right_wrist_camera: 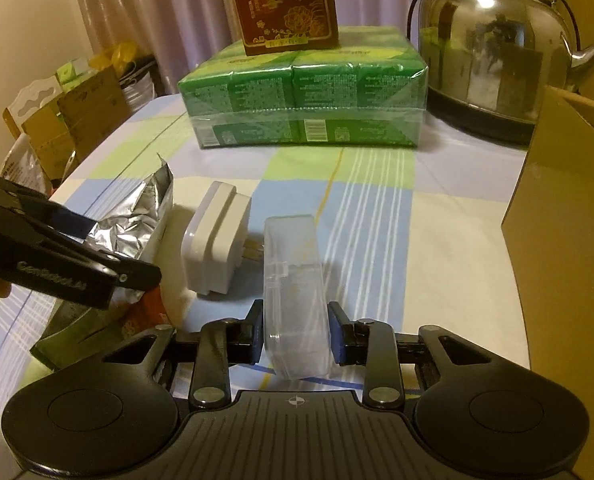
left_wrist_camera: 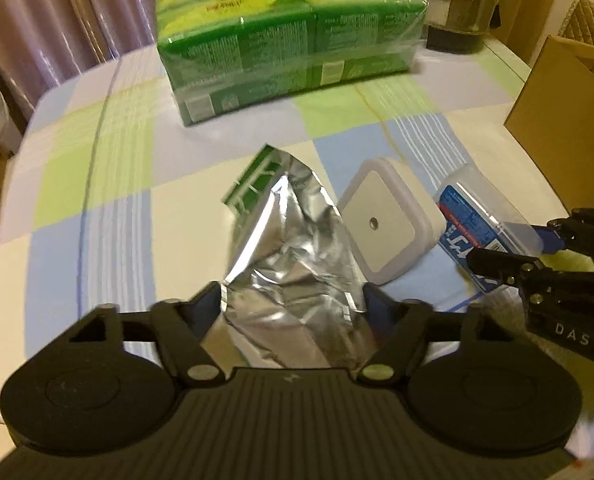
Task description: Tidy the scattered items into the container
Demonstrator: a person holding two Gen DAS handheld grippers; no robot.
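Observation:
A crumpled silver foil pouch [left_wrist_camera: 293, 264] with a green printed end lies on the checked tablecloth. My left gripper [left_wrist_camera: 293, 304] is shut on its near end, one finger pressing each side. In the right wrist view the pouch [right_wrist_camera: 137, 228] shows at the left with the left gripper [right_wrist_camera: 125, 248] on it. A clear plastic box [right_wrist_camera: 293, 280] with a blue label [left_wrist_camera: 473, 220] lies on its edge. My right gripper [right_wrist_camera: 297, 336] is shut on that box, both pads touching its sides; it also shows in the left wrist view [left_wrist_camera: 513, 240]. A white plug-in night light [left_wrist_camera: 389, 220] [right_wrist_camera: 213, 248] lies between pouch and box. The open cardboard container [right_wrist_camera: 569, 200] [left_wrist_camera: 569, 120] stands at the right.
A green shrink-wrapped tissue pack [right_wrist_camera: 305, 108] sits at the back of the table with a red box [right_wrist_camera: 285, 4] on top. A steel kettle [right_wrist_camera: 493, 52] stands behind the cardboard container. Boxes and bags [right_wrist_camera: 69, 120] crowd the floor beyond the table's left edge.

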